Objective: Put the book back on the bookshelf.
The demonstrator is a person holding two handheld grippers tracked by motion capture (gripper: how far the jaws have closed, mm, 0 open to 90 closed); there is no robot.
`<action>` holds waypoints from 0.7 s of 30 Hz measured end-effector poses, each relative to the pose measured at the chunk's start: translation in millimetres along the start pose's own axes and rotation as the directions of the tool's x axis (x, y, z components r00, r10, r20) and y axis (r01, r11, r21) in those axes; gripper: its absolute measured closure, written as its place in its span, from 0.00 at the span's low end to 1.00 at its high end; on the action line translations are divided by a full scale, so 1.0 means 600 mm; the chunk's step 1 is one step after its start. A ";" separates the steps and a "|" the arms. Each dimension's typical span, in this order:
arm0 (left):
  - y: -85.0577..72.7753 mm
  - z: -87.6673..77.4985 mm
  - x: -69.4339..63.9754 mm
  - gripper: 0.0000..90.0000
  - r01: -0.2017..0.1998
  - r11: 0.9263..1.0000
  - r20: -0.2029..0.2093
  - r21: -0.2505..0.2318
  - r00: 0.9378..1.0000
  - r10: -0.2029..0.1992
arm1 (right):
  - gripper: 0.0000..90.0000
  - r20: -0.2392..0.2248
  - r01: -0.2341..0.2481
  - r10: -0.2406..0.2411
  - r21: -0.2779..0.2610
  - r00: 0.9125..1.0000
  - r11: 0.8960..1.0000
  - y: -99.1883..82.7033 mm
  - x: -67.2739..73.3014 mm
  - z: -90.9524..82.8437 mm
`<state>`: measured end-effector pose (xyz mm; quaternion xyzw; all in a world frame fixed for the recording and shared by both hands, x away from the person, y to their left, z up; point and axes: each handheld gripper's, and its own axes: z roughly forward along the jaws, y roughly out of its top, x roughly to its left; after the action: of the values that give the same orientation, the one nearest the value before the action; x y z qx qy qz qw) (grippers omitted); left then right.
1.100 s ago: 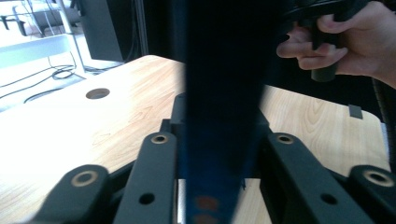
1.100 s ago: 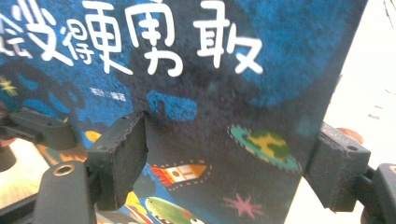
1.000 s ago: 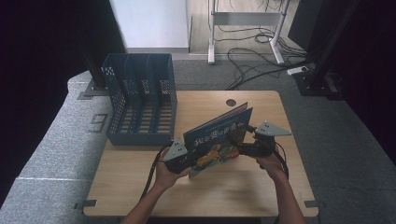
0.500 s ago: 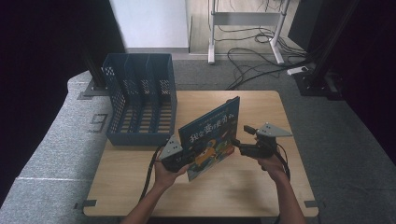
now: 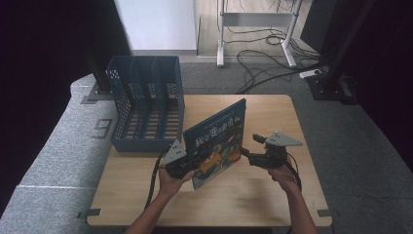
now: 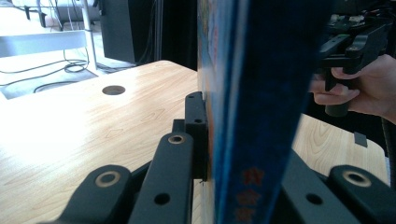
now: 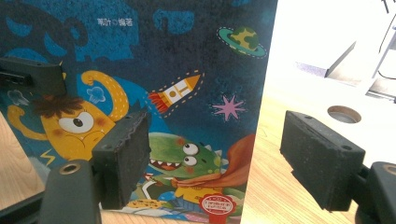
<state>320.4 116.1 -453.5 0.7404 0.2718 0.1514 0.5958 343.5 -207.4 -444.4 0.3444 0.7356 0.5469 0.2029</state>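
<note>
Picture book [image 5: 217,141] upright near worktop [image 5: 272,200] centre, glossy blue cartoon-monster cover, left gripper [image 5: 181,163] jaws clamped on its spine, right gripper [image 5: 248,153] jaws apart beside it, perforated blue plastic file rack [image 5: 146,105] at left edge.

A blue slotted file rack [image 5: 146,105] stands upright at the desk's [image 5: 272,204] far left corner, partly overhanging its left edge. A round cable hole [image 5: 240,99] sits near the far edge. Beyond the desk, black cables [image 5: 263,61] sprawl over the grey floor by a white metal stand [image 5: 253,19].
</note>
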 end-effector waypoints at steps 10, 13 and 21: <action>0.001 0.001 0.002 0.91 0.000 1.000 0.007 -0.002 1.000 0.000 | 0.27 -0.003 0.004 -0.004 0.004 1.000 1.000 -0.002 -0.001 -0.001; 0.000 0.001 0.001 0.91 -0.003 1.000 0.009 -0.002 1.000 0.003 | 0.26 -0.008 0.006 -0.006 0.004 1.000 1.000 0.000 0.001 0.001; 0.000 0.000 0.000 0.91 -0.026 1.000 0.017 0.004 1.000 0.025 | 0.23 -0.025 0.000 -0.001 -0.044 1.000 0.999 0.032 0.004 0.008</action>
<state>320.3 115.9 -453.5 0.7462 0.2575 0.1521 0.5948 350.6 -199.6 -427.8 0.3328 0.7258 0.5673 0.2015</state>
